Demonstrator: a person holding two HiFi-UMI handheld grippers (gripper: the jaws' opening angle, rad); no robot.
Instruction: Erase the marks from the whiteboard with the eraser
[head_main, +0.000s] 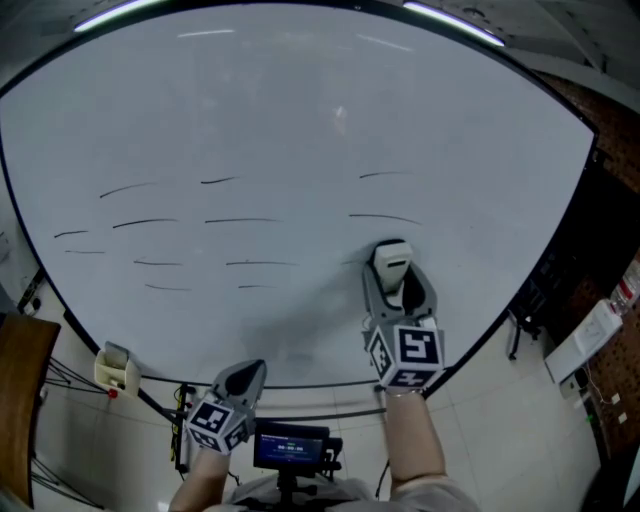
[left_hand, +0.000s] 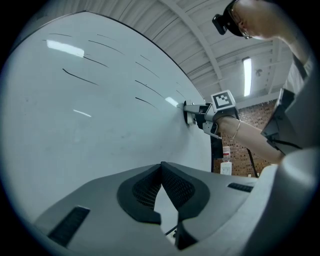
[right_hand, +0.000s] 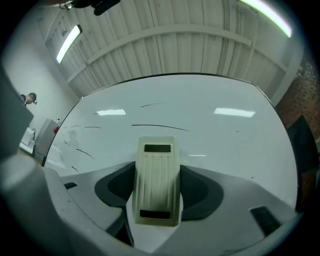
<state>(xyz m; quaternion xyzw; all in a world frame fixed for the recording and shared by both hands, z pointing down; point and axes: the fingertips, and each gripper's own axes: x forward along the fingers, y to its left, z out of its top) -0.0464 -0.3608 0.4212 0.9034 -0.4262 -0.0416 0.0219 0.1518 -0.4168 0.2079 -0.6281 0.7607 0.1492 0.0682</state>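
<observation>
The large whiteboard (head_main: 300, 110) carries several short black marks (head_main: 145, 223) in rows across its middle. My right gripper (head_main: 398, 290) is shut on a cream-white eraser (head_main: 391, 264), which is held against the board just below the mark (head_main: 385, 216) on the right. In the right gripper view the eraser (right_hand: 157, 179) sits between the jaws, with two marks (right_hand: 160, 126) above it. My left gripper (head_main: 243, 378) hangs low by the board's bottom edge, its jaws closed together with nothing in them (left_hand: 161, 175). The left gripper view shows the right gripper (left_hand: 196, 114) at the board.
A small white box (head_main: 117, 367) hangs at the board's lower left frame. A wooden surface (head_main: 18, 400) lies at the far left. A device with a blue screen (head_main: 290, 446) stands below me. Brick wall and a board stand leg (head_main: 520, 330) are on the right.
</observation>
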